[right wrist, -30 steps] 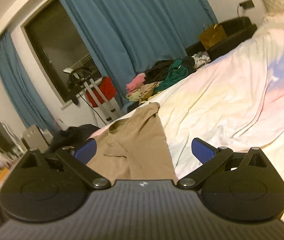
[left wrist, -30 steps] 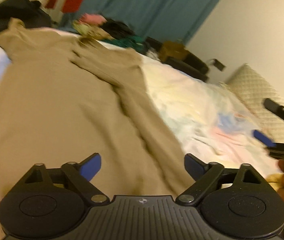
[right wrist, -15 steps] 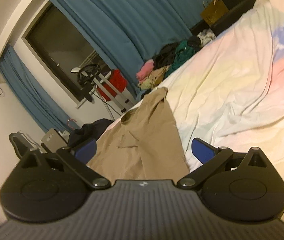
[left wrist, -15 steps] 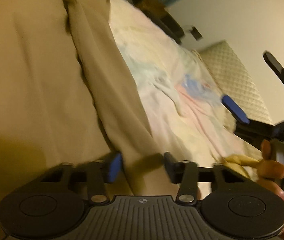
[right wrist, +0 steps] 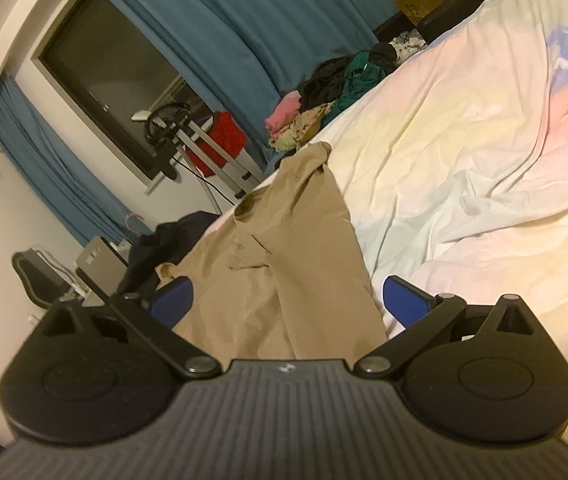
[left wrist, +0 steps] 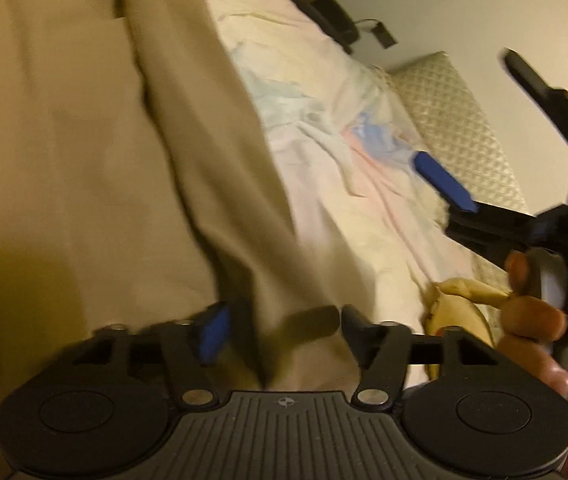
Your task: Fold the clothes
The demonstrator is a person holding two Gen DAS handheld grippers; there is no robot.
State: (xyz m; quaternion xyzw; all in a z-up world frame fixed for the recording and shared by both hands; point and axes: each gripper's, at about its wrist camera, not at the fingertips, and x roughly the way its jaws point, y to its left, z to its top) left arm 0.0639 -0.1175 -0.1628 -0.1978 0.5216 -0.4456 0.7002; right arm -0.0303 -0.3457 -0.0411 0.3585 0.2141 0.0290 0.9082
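A tan garment (left wrist: 83, 140) lies spread on the bed, a long sleeve or leg (left wrist: 219, 160) running along its right side. My left gripper (left wrist: 279, 328) is low over the near end of that strip, half closed, with the cloth's edge between its fingers but not clamped. My right gripper (right wrist: 288, 300) is open and empty, held above the bed and looking along the garment (right wrist: 284, 248). It also shows at the right of the left wrist view (left wrist: 484, 140), held in a hand.
The bed has a pastel rumpled duvet (right wrist: 464, 152) and a quilted headboard (left wrist: 464, 132). A pile of clothes (right wrist: 324, 100) lies at the far bed edge. Blue curtains (right wrist: 243, 20), a window, a drying rack (right wrist: 203, 148) and a dark bag (right wrist: 163, 240) stand beyond.
My left gripper has dropped toward the garment's near right edge and narrowed from wide open to half closed around the strip. My right gripper stays open and has tilted slightly.
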